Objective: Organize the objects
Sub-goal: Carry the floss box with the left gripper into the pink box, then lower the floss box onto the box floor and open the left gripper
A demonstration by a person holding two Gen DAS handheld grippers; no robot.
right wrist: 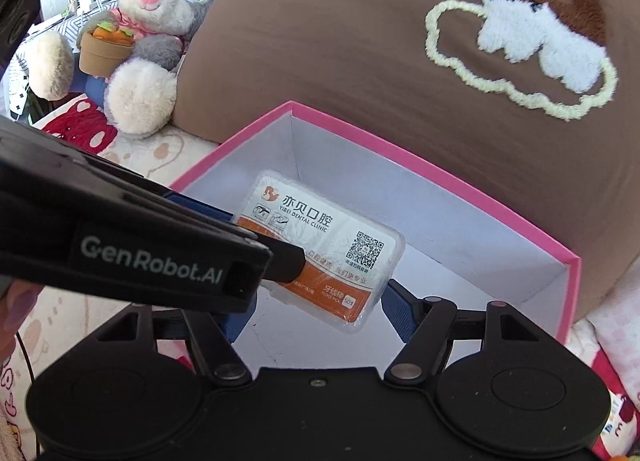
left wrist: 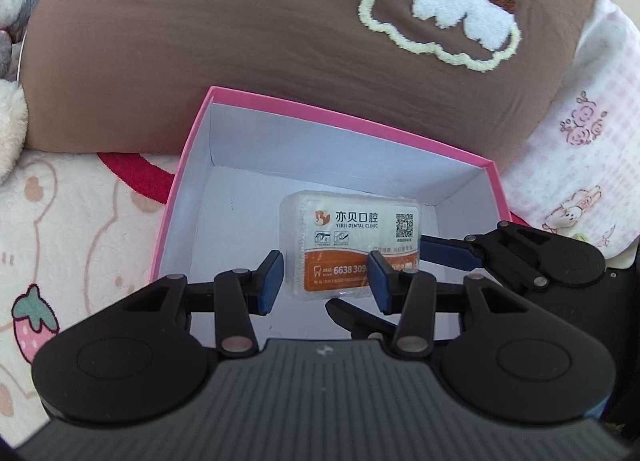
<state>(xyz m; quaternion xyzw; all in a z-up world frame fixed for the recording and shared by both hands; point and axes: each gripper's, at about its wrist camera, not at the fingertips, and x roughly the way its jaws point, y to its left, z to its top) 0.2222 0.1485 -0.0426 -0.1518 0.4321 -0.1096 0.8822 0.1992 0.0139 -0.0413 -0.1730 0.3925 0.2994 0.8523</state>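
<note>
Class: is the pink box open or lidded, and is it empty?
Open, not empty. The pink box shows no lid; its white interior is exposed, and a clear floss-pick case sits inside it.

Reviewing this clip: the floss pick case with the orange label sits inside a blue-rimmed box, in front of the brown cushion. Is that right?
Not quite. The box has a pink rim, not a blue one; its inside is white. Both wrist views show it. The rest holds: the floss pick case with the orange label is inside it, in front of the brown cushion.
</note>
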